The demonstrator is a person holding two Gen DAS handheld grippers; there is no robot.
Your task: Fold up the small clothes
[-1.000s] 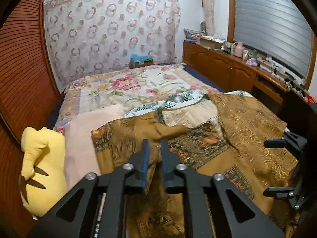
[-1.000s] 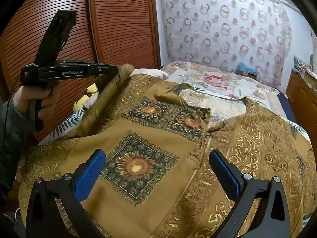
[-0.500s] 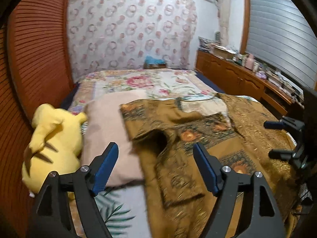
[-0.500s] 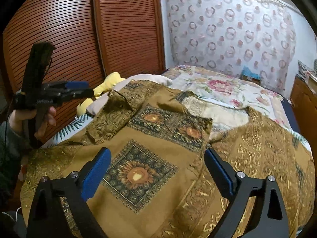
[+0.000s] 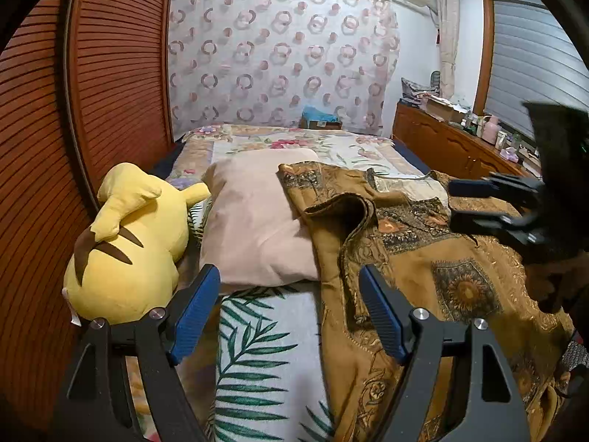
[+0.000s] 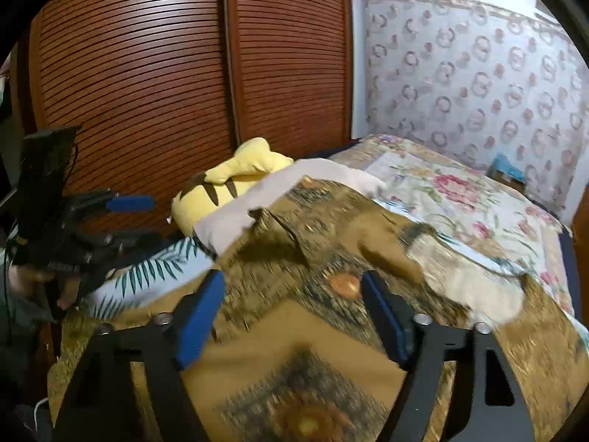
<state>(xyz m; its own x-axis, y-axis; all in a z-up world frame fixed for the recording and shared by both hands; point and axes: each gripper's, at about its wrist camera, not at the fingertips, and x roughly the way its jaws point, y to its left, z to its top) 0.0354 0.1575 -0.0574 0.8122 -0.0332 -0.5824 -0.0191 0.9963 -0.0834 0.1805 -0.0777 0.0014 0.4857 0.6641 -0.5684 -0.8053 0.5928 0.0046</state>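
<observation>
A brown and gold patterned garment (image 5: 434,258) lies spread on the bed, its left sleeve folded in over the body (image 6: 279,232). My left gripper (image 5: 289,309) is open and holds nothing; it hangs over the leaf-print sheet just left of the garment's edge. My right gripper (image 6: 292,313) hovers low over the garment's middle. Its jaws are closing, the cloth lies beneath them, and the blue pads (image 6: 198,316) do not press on it. Each gripper shows in the other's view: the right gripper (image 5: 489,202), the left gripper (image 6: 121,202) held in a hand (image 6: 33,280).
A beige pillow (image 5: 257,221) and a yellow plush toy (image 5: 129,243) lie left of the garment, against the slatted wooden doors (image 6: 147,73). A floral bedspread (image 6: 460,191) covers the far bed. A wooden sideboard (image 5: 449,143) with clutter runs along the right.
My left gripper opened, let go of the sleeve and drew back to the left off the garment. My right gripper moved forward over the garment and its jaws narrowed.
</observation>
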